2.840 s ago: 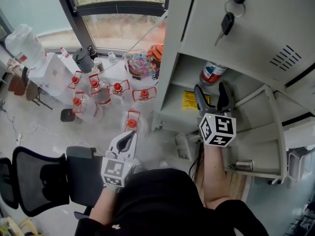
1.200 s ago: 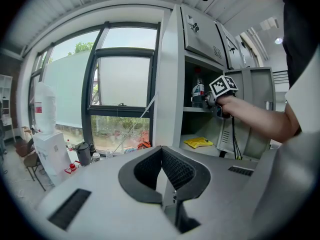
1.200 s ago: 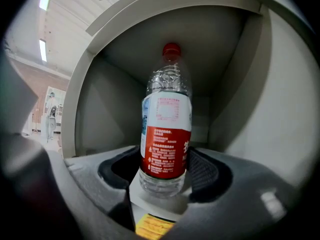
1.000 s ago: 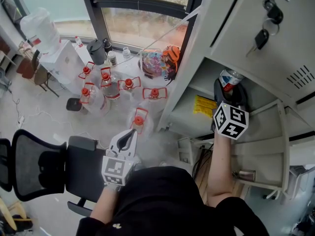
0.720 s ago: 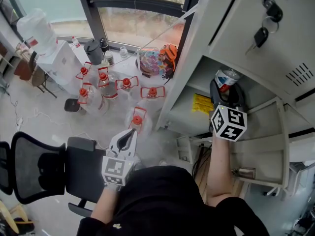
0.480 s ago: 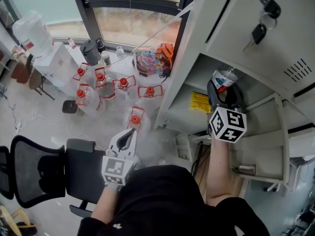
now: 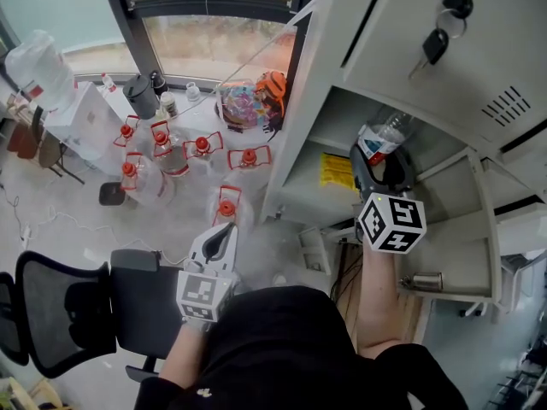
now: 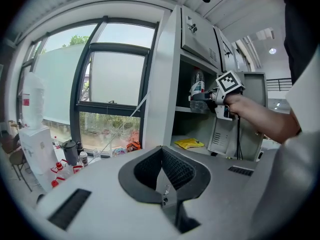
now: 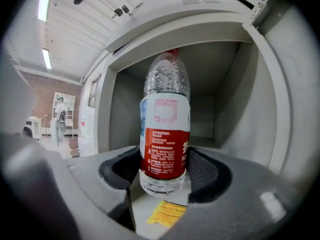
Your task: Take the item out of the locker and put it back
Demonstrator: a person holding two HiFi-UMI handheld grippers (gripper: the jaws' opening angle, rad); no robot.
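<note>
The right gripper (image 7: 380,159) is clamped on a clear water bottle (image 9: 164,129) with a red and white label; its two dark pads press the label's lower part from either side, and the bottle stands upright between them with its cap upward; in the head view this pair sits right of the frame's centre, at the mouth of the upper open compartment of a grey metal locker (image 7: 299,126); whether the bottle's base rests on the shelf cannot be told. The left gripper (image 7: 224,234) has its jaws together with nothing between them, low and left of centre in the head view, well apart from the locker.

Around them: a locker door (image 7: 487,32) fills the upper right, with keys (image 7: 432,45) hanging from its lock; a yellow sheet (image 7: 335,171) lies on the shelf below the bottle; left of the locker a pale floor (image 7: 77,220) carries a cluster of clear jugs (image 7: 167,148) with red caps; a window (image 7: 214,41) runs along the top; a white water dispenser (image 7: 51,84) stands at upper left; a black office chair (image 7: 60,306) sits at lower left.

In the earliest frame the right gripper's jaws stood apart, short of the bottle, which stood deeper on the shelf; now they hold it; the left gripper has kept its place.

The bottle is thus inside the right gripper's grip, at the locker's opening.
</note>
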